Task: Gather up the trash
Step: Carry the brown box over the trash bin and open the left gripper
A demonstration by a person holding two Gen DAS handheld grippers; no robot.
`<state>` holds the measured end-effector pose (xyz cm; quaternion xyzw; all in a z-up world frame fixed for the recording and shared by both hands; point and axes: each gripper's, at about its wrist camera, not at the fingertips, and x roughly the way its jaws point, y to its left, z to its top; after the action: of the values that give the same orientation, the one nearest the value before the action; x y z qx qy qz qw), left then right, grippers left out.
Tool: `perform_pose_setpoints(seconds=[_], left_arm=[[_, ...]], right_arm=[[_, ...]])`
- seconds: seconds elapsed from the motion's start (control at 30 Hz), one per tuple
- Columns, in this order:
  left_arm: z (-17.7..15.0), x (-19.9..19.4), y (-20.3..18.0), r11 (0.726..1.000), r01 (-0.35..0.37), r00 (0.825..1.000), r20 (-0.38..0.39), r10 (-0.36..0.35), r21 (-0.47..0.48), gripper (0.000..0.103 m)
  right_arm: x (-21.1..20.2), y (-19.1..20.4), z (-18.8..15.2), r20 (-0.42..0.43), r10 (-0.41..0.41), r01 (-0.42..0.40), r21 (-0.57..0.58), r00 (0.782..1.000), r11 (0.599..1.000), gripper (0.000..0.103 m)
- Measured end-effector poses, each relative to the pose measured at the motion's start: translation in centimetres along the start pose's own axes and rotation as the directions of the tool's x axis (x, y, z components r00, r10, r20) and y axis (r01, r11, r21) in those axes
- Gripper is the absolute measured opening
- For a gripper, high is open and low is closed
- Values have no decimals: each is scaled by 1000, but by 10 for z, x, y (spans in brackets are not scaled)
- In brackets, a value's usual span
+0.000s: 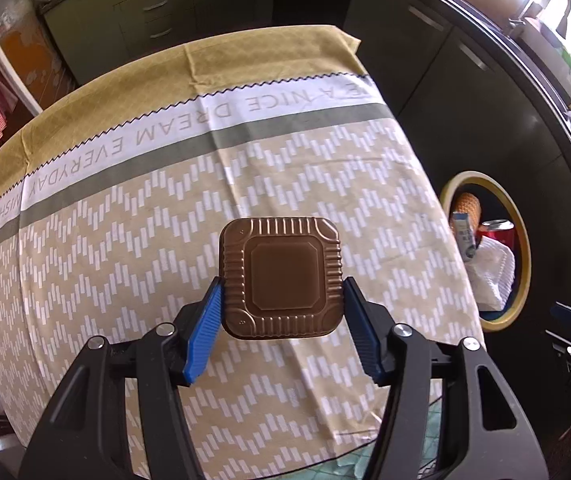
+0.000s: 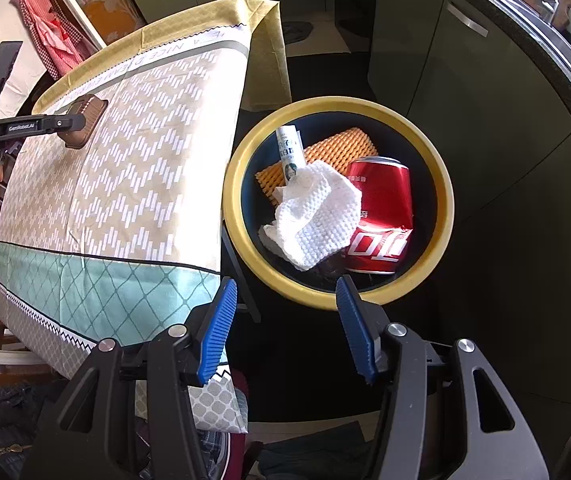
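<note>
Currently left gripper (image 1: pixel 281 312) clamped on brown foil tray (image 1: pixel 281 278), pads on two opposite ribbed sides, tray held above patterned tablecloth (image 1: pixel 165 208). Right gripper (image 2: pixel 287 328) empty, jaws apart, poised near yellow-rimmed bin (image 2: pixel 441 184) beside table. Bin already holds red can (image 2: pixel 381 216), white paper towel (image 2: pixel 317 212), small carton (image 2: pixel 291 152), orange mesh pad (image 2: pixel 341 148). Risks, judged: thin foil walls may buckle under squeeze, tray slipping free; carry to bin crosses table edge, tray could drop on floor; release off-centre might bounce off rim.
</note>
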<state>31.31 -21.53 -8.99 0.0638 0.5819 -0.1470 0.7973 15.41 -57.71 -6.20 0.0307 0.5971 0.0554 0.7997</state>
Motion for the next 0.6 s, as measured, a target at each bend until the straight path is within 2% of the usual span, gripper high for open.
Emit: perform_pose_setpoints(seconds=[0.17,0.33,0.47,0.6], left_arm=[[-6,-19,-56,990,71,997,11,-73,125,56],[0,-18,-135,960,136,990,-11,-138,243,57],[13,-3,-194,936,170,985,-17,-173,307,57],[26,28,-239,929,185,983,-49,-179,320,57]], right_arm=[[-10,-17,-5,13,-29,28,38,1000,999,52],[-16,-27,-12,22,-25,24,55,999,998,52],[-15,-33,-20,17,-21,20,58,1000,998,52],[-16,-43,-27,17,-13,11,75,1000,997,52]])
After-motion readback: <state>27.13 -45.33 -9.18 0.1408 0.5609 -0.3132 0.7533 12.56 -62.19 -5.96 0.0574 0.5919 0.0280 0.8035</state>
